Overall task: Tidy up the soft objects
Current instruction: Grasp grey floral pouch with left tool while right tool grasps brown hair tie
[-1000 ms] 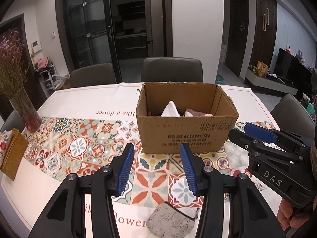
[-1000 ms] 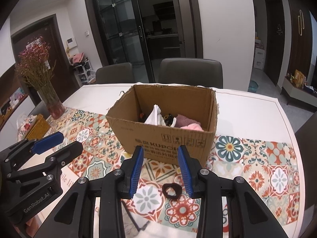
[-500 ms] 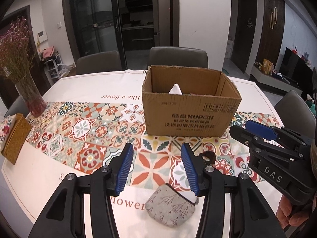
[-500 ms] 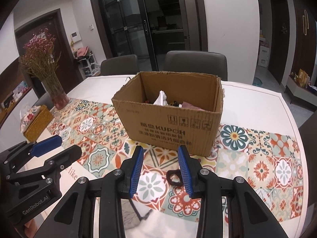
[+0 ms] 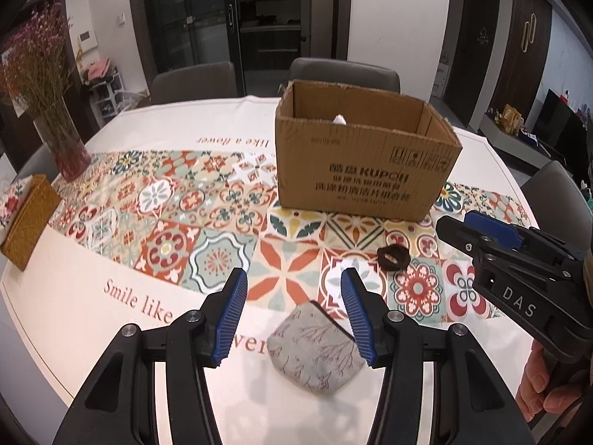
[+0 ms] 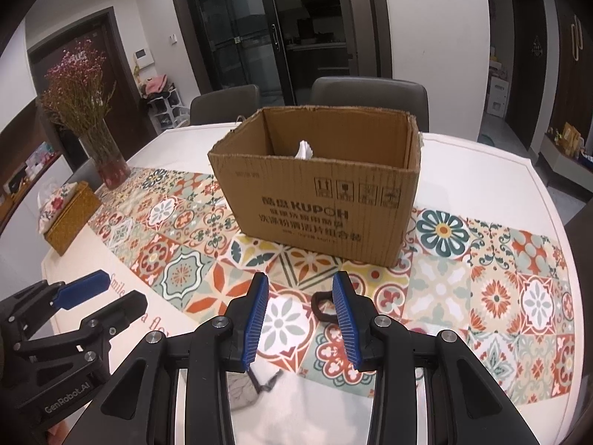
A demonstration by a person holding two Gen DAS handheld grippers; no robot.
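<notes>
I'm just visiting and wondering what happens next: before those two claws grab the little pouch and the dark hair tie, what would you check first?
1. Left claw open and holding nothing: ok; its jaws have just been opening.
2. Grey pouch lined up with the left claw: ok, it lies flat just below the pads, untouched.
3. Right claw open and holding nothing: ok.
4. Dark hair tie centred between the right claw's pads: not ok, it sits against the right-hand pad.
5. Cardboard box open on top: ok.
6. Room left in the box: cannot tell; only a white tip shows above its wall.
</notes>
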